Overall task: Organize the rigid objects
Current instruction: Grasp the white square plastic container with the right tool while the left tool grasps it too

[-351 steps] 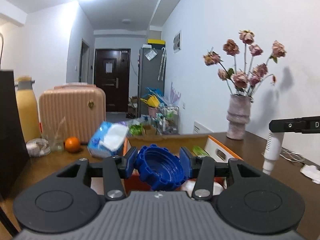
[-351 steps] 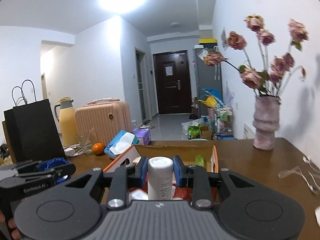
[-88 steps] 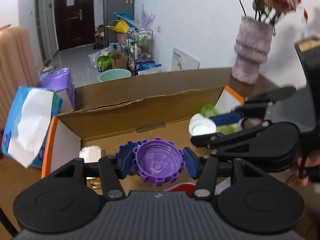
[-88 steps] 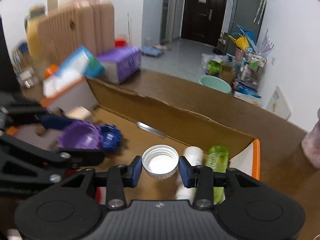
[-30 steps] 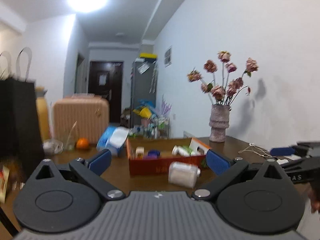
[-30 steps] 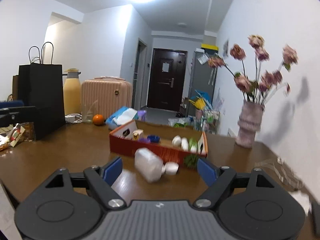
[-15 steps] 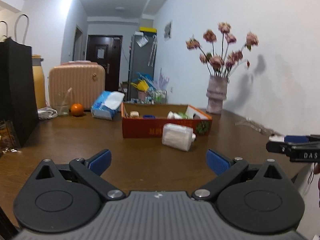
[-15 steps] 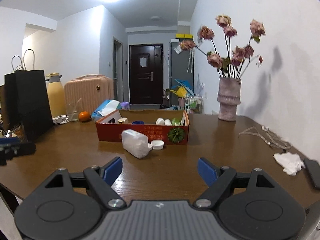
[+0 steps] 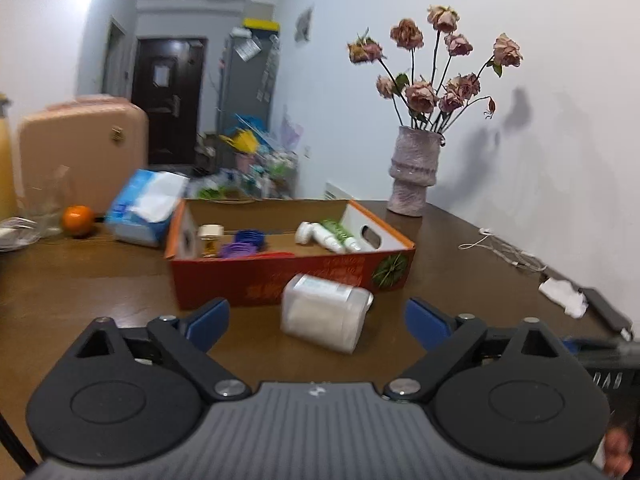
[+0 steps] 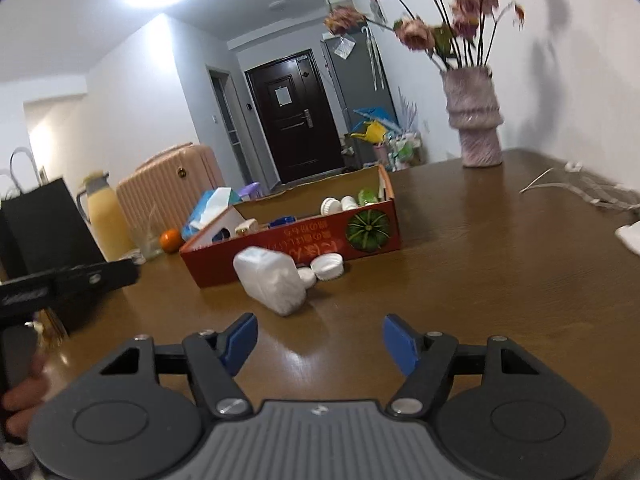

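Note:
A red cardboard box (image 9: pixel 280 276) (image 10: pixel 312 240) stands on the brown table and holds purple and blue caps (image 9: pixel 240 244), a small white-topped jar (image 9: pixel 211 236), and white and green bottles (image 9: pixel 334 236). A white plastic jar (image 9: pixel 324 312) (image 10: pixel 272 276) lies on its side in front of the box. A loose white lid (image 10: pixel 328 267) lies beside it. My left gripper (image 9: pixel 316 324) is open and empty, just short of the jar. My right gripper (image 10: pixel 318 340) is open and empty, a little before the jar.
A pink vase of dried roses (image 9: pixel 414 176) (image 10: pixel 474 128) stands at the back right. A tissue pack (image 9: pixel 146 206), an orange (image 9: pixel 78 215), a glass (image 9: pixel 44 206) and a black bag (image 10: pixel 44 220) are at the left. A cable (image 9: pixel 504 254) and white paper (image 9: pixel 564 298) lie at the right.
Both grippers have moved closer to the lying white jar and the box. The right gripper's view has tilted and swung left. Both stay open and empty.

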Demonstrator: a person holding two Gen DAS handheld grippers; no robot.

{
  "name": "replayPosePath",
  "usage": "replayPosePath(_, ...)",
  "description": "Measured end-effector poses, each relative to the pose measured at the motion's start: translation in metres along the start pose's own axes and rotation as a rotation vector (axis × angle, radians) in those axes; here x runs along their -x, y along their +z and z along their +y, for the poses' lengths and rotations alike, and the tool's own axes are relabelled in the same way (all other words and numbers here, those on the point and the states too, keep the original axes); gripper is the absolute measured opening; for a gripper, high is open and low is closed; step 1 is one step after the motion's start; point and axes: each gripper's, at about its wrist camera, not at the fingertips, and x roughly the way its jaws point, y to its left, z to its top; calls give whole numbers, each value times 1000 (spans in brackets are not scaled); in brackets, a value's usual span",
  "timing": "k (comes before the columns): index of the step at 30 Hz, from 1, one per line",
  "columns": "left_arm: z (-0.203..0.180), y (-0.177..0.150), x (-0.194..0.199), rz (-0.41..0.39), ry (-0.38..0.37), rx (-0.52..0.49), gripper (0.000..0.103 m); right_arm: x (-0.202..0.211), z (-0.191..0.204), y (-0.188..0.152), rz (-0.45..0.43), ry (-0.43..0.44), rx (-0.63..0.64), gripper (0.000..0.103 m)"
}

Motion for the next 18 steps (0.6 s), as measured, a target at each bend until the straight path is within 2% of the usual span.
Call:
replayPosePath(3,12,18,-50,66,-38,48,75,-31,1,13,22,21,9,62)
replayPosePath(6,22,25,-91,126,-73,86,68,-60,8,25,32,79,11,58)
replayPosePath(9,32,26,-124,167,-84,124,59,-91,12,32,59,125,-20,48)
replayPosePath(12,44,21,-142,185,-113,171,52,-119,12,36,82,156,-63,42)
replayPosePath(14,51,15,-148,188,-142,205,49,-132,12,37,99,174,-85,32)
replayPosePath(18,59,9,-151,182,-166,237,40,-145,10,35,116,210,-121,29)
